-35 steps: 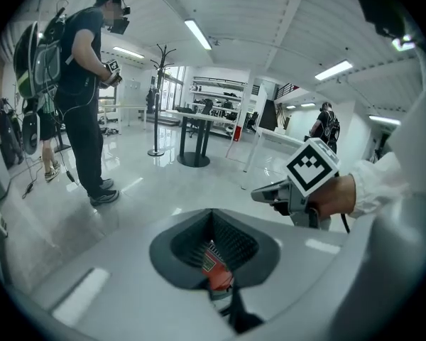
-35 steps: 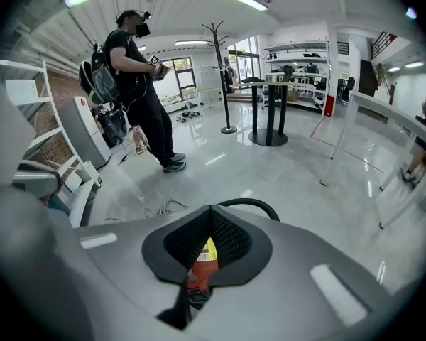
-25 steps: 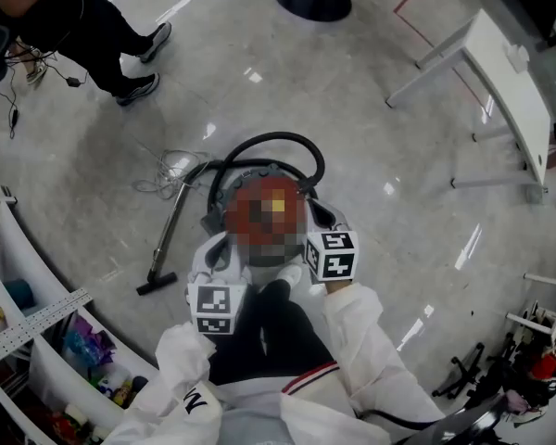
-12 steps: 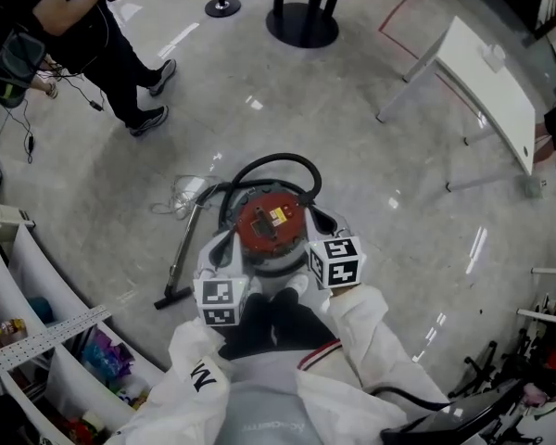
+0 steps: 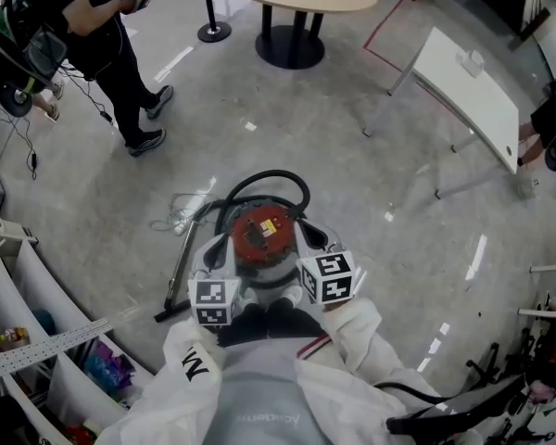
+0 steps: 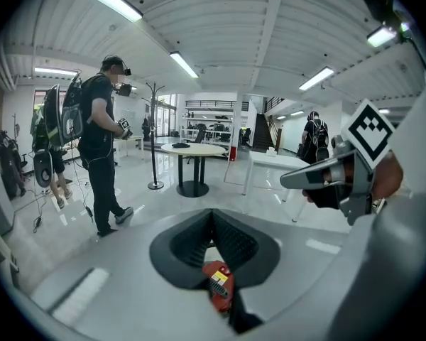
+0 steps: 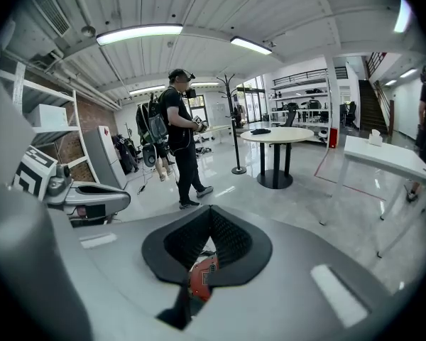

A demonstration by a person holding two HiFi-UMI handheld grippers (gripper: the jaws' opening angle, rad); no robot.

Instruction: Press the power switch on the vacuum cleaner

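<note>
A bystander [image 5: 93, 35] stands at upper left. At lower middle the left gripper [image 6: 213, 217], jaws clenched on nothing, hangs just left of the red-topped vacuum cleaner [image 5: 262, 235] on the floor [image 5: 352, 174]. The right gripper [image 7: 210, 215], likewise clenched and empty, flanks its right.

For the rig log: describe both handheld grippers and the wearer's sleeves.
The left gripper and right gripper match: smooth grey shells with black ribbed jaw pads. Each carries a white cube with black square markers, the left cube and the right cube. Both sleeves are white and loose; the left one bears black lettering.
</note>
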